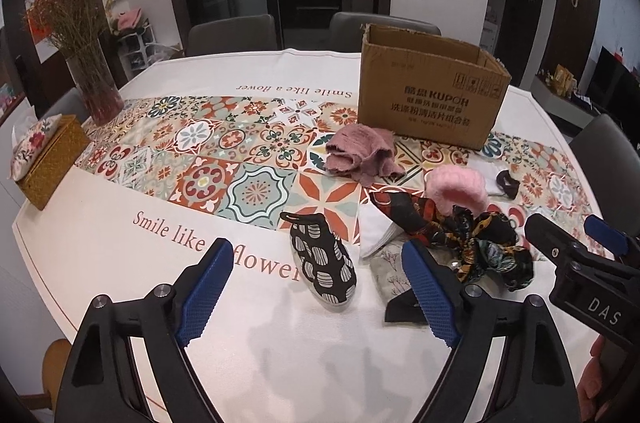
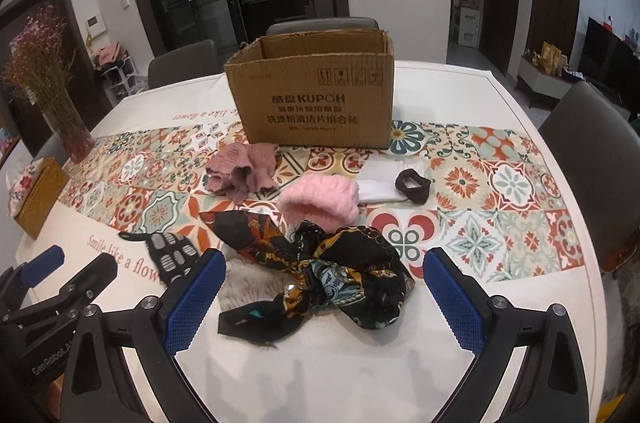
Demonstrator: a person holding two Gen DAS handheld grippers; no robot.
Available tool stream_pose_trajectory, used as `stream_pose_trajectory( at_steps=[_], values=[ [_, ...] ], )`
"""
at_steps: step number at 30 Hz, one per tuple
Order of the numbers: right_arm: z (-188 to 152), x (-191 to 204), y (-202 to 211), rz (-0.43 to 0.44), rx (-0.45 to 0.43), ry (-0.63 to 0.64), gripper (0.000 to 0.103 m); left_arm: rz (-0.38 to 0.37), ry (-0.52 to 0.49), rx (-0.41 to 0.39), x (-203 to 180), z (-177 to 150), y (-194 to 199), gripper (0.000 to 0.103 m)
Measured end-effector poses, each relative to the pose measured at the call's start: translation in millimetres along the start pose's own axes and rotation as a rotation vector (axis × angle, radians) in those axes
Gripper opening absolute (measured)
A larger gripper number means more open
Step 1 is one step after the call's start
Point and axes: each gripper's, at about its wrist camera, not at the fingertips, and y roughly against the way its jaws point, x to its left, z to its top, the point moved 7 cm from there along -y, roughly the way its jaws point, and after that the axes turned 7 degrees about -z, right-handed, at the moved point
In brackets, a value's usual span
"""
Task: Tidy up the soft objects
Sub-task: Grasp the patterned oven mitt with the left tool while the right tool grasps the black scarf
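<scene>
A heap of soft things lies on the tablecloth in front of an open cardboard box [image 1: 432, 95] [image 2: 312, 95]. My left gripper [image 1: 318, 247] is open above a black sock-like piece with white spots [image 1: 324, 263] [image 2: 170, 255]; its pads do not touch it. My right gripper [image 2: 325, 257] hangs open over a dark patterned scarf [image 2: 332, 279] [image 1: 480, 247], gripping nothing. Behind the scarf sit a fluffy pink hat [image 2: 320, 201] [image 1: 456, 189], a dusty pink knitted cloth [image 2: 244, 169] [image 1: 360, 151], a white cloth [image 2: 380, 183] and a dark scrunchie [image 2: 412, 185]. A pale floral cloth [image 2: 248, 283] lies partly under the scarf.
A glass vase of dried flowers [image 1: 96, 95] and a woven tissue box [image 1: 48, 159] stand at the table's left end. Grey chairs [image 2: 592, 151] ring the table. In the left wrist view, the right gripper [image 1: 568, 229] reaches in from the right.
</scene>
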Motion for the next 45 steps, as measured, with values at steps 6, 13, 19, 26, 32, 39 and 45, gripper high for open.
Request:
stream_pose_trajectory(
  at_steps=[6, 13, 19, 26, 32, 39, 45],
  values=[
    [-11.1, 0.3, -35.0, 0.000, 0.059, -0.015, 0.098, -0.002, 0.001, 0.069, 3.1, -8.6, -37.2, 0.081],
    [-26.4, 0.8, -67.9, -0.004, 0.116, -0.012, 0.098, -0.023, 0.022, 0.138, 3.2, -20.3, -75.9, 0.078],
    [-34.7, -0.6, -91.6, -0.004, 0.148, -0.018, 0.098, -0.022, 0.029, 0.155, 1.7, -25.1, -97.4, 0.077],
    [-39.0, -6.6, -109.6, -0.033, 0.150, -0.016, 0.098, -0.006, 0.033, 0.169, 1.8, -29.5, -113.2, 0.077],
    [-41.9, -8.4, -121.1, -0.044, 0.156, -0.015, 0.098, 0.013, 0.020, 0.171, 2.4, -31.8, -119.9, 0.067],
    [-44.3, -11.0, -126.6, -0.045, 0.156, -0.035, 0.098, 0.010, 0.017, 0.188, 4.1, -35.8, -127.1, 0.050],
    [-45.0, -10.2, -127.1, -0.015, 0.160, -0.068, 0.082, -0.007, 0.009, 0.194, 2.4, -36.8, -129.5, 0.038]
  ],
)
